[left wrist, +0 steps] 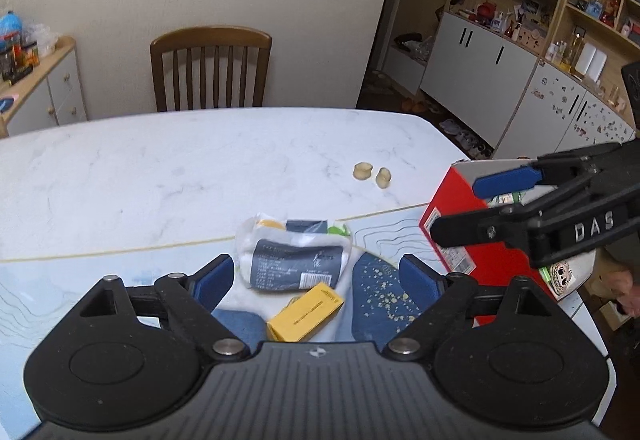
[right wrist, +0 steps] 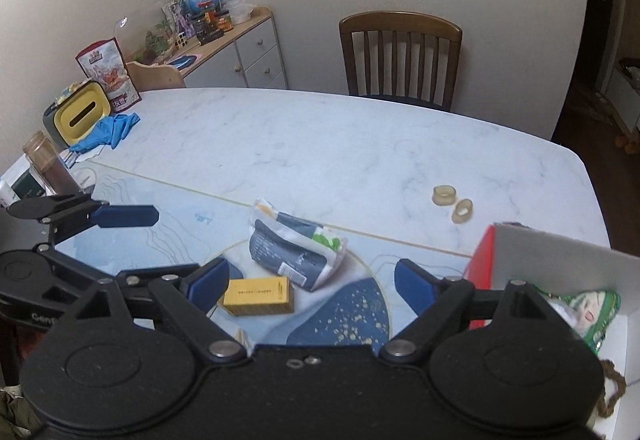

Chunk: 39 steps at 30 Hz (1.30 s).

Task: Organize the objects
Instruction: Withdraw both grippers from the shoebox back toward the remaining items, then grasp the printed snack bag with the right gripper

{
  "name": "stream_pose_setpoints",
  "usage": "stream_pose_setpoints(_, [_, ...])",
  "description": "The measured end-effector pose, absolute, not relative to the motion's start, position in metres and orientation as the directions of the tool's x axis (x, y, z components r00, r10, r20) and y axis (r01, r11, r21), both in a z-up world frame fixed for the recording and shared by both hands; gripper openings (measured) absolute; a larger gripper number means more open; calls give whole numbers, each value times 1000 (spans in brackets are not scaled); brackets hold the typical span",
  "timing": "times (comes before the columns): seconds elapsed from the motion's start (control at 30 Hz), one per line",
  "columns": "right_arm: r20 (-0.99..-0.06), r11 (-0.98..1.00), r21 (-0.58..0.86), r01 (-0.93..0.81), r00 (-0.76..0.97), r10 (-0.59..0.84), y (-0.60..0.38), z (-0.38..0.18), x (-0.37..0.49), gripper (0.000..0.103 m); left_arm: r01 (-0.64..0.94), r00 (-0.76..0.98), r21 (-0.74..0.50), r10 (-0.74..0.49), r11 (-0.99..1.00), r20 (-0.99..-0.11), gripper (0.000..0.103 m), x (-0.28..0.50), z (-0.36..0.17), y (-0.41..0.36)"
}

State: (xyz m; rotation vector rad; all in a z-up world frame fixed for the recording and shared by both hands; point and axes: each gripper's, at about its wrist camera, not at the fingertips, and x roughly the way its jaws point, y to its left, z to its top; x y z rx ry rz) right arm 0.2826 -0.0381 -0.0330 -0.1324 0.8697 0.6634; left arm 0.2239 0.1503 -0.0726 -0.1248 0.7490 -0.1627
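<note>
A white and dark blue packet (left wrist: 294,254) (right wrist: 294,250) lies on the placemat, with a yellow box (left wrist: 306,312) (right wrist: 258,296) just in front of it. Two small tan rings (left wrist: 372,174) (right wrist: 452,202) lie on the marble table. A red box (left wrist: 460,236) (right wrist: 560,268) with a white inside stands at the right and holds a green-wrapped item (right wrist: 588,312). My left gripper (left wrist: 316,276) is open and empty, above the packet and yellow box. My right gripper (right wrist: 310,280) is open and empty, by the red box; it also shows in the left wrist view (left wrist: 460,208).
A wooden chair (left wrist: 210,68) (right wrist: 400,58) stands at the table's far side. At the table's left end are a yellow tissue box (right wrist: 80,116), blue gloves (right wrist: 112,128), a snack bag (right wrist: 108,72) and a brown jar (right wrist: 48,164). A sideboard (right wrist: 236,52) and shelving (left wrist: 520,52) line the walls.
</note>
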Motion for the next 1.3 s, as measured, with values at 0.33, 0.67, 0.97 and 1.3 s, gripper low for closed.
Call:
stream_pose_setpoints(0.33, [-776, 789, 143, -598, 427, 465, -16, -50, 313, 89, 88, 697, -208, -209, 974, -686, 90, 231, -106, 172])
stream_pose_setpoints(0.67, [-820, 734, 101, -671, 362, 444, 15, -69, 339, 89, 184, 670, -161, -243, 970, -701, 90, 243, -136, 156])
stream_pose_setpoints(0.97, [-855, 669, 51, -742, 313, 413, 47, -94, 357, 89, 244, 640, -110, -245, 964, -728, 90, 257, -160, 137])
stream_pose_setpoints(1.3, [-884, 603, 44, -797, 249, 395, 74, -121, 369, 88, 234, 642, -113, -241, 966, -728, 90, 269, -179, 138])
